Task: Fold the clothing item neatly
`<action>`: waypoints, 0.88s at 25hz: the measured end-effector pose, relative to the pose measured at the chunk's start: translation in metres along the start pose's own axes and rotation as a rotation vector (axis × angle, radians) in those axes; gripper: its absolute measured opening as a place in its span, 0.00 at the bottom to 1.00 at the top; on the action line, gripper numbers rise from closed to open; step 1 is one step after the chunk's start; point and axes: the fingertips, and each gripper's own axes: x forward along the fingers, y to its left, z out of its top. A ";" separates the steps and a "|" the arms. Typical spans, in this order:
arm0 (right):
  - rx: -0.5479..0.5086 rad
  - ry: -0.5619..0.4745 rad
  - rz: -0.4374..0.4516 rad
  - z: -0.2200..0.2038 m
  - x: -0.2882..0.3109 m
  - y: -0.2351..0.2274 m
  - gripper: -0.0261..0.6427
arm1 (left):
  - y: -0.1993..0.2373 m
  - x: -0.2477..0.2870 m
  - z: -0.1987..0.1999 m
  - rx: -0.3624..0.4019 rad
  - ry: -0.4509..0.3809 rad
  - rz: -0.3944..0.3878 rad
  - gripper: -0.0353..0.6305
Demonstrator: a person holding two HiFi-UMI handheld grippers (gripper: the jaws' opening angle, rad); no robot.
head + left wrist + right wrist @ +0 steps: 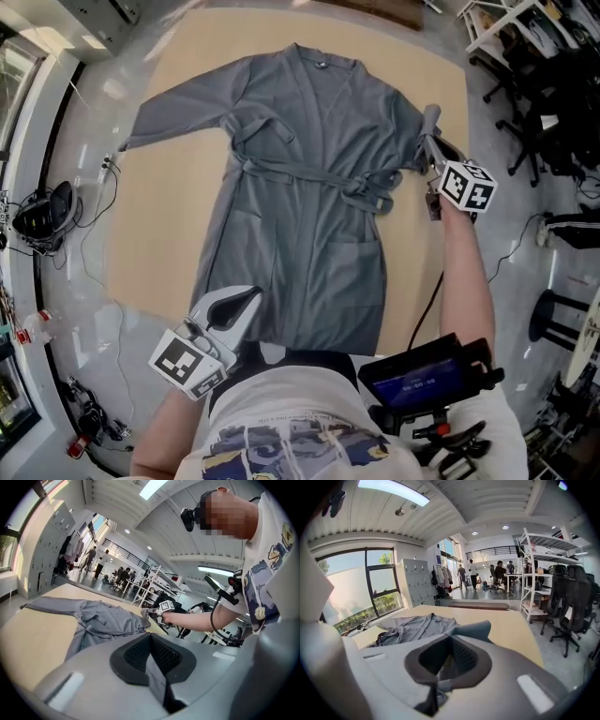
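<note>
Both pairs of jaws are pressed together on grey cloth. The left gripper (pixel 151 641) pinches a thin strip at the lower edge of the robe (pixel 309 197). The right gripper (pixel 449 654) pinches the end of one sleeve (pixel 476 631), which bulges up just beyond its jaws. In the head view the robe lies flat on the tan table (pixel 164 244), front side up and collar away from the person. Its belt (pixel 300 172) is tied across the waist. The other sleeve (pixel 178 105) is spread out to the side, well apart from both grippers. I judge that the folding is only at its beginning, because no fold shows on the body. What is left is to bring the sleeves in over the body and then to fold the length over.
</note>
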 end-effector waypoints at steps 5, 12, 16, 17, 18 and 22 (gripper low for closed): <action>-0.027 0.004 0.074 0.012 0.043 0.057 0.06 | 0.014 -0.026 -0.006 -0.026 -0.019 0.047 0.06; -0.092 0.040 0.167 0.015 0.098 0.140 0.06 | 0.031 -0.061 -0.016 -0.068 -0.042 0.111 0.06; -0.128 0.065 0.208 0.007 0.122 0.181 0.06 | 0.043 -0.081 -0.021 -0.087 -0.054 0.154 0.06; -0.141 0.072 0.217 0.005 0.127 0.190 0.06 | 0.046 -0.085 -0.022 -0.092 -0.058 0.165 0.06; -0.153 0.082 0.225 0.002 0.132 0.199 0.06 | 0.048 -0.090 -0.023 -0.097 -0.061 0.175 0.06; -0.196 0.121 0.238 -0.013 0.150 0.225 0.06 | 0.055 -0.105 -0.029 -0.116 -0.069 0.202 0.06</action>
